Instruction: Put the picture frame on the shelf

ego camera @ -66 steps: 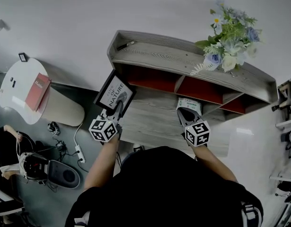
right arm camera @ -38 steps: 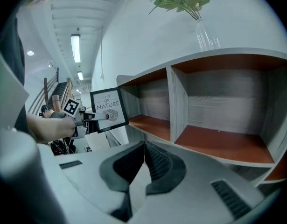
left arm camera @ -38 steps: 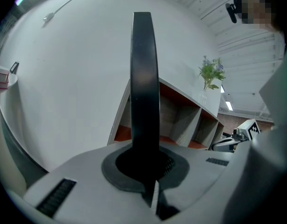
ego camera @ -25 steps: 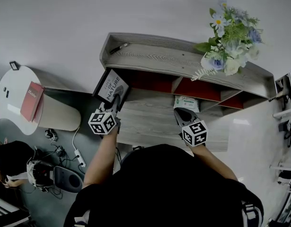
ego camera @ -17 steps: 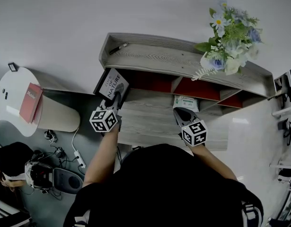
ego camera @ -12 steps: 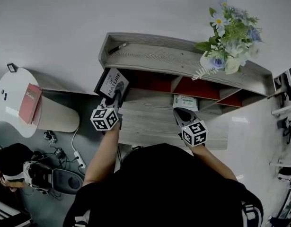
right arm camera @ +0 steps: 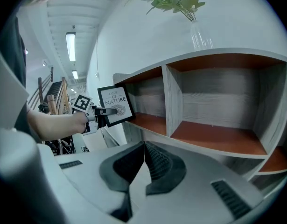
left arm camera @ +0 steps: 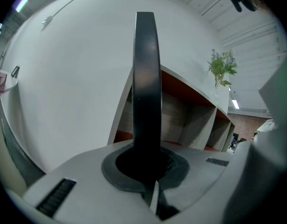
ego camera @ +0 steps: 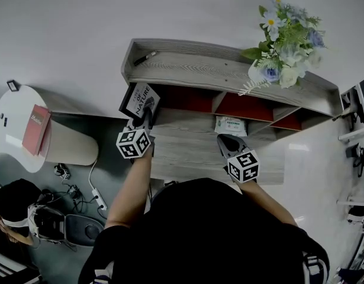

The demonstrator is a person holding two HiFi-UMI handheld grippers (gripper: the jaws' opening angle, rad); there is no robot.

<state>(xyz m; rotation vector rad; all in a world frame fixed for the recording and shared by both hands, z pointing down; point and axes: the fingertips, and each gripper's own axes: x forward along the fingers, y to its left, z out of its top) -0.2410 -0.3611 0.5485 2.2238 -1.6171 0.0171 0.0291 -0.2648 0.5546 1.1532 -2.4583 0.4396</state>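
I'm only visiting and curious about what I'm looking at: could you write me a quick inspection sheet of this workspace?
Surface: grey wooden shelf with red-floored compartments, against a white wall.
Job's things: picture frame, upright at the mouth of the leftmost compartment.
Clutter: flower vase and pen on the shelf top; white packet on the lower board.
Tools: left tool shut on the picture frame's edge; right tool shut, empty.
Cables: power strip and loose cords on the floor.
Surroundings: round white table bearing a red book.
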